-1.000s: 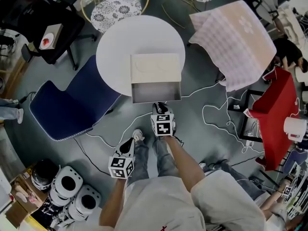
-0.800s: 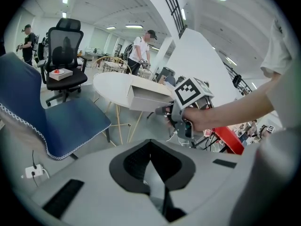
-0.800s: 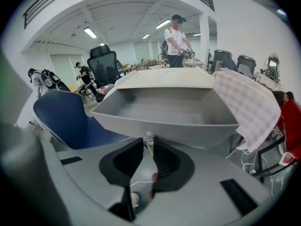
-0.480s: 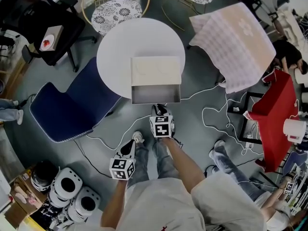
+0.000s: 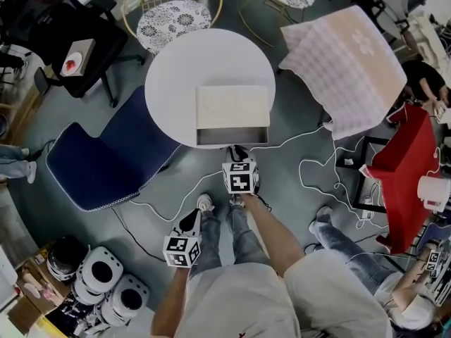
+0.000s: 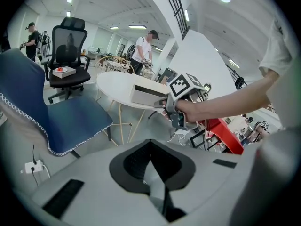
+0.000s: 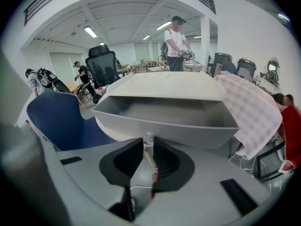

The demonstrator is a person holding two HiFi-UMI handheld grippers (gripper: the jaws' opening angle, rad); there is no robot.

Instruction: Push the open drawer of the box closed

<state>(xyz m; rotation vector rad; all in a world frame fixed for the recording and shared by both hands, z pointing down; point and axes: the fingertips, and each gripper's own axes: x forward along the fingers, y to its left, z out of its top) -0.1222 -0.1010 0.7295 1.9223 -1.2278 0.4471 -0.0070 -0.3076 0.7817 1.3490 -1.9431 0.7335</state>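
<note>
A cream box [image 5: 232, 106] sits at the near edge of a round white table [image 5: 176, 62]. Its grey drawer [image 5: 232, 136] sticks out only a little toward me. My right gripper [image 5: 237, 153] is at the drawer front. In the right gripper view the drawer [image 7: 164, 121] fills the frame, and the jaws [image 7: 148, 142] are closed on its small clear knob [image 7: 148, 138]. My left gripper [image 5: 189, 220] hangs low by my legs, away from the table. It looks shut and holds nothing [image 6: 150, 142]. From there the box [image 6: 148, 94] is seen side-on.
A blue chair [image 5: 106, 153] stands left of the table, close to its edge. White cables [image 5: 317, 167] trail over the floor on the right. A checked cloth [image 5: 345, 62] and a red stand [image 5: 402, 167] lie further right. Behind are a black office chair [image 5: 63, 34] and people.
The drawer has slid most of the way into the box. My right gripper has moved forward with it toward the table. The left gripper has barely shifted.
</note>
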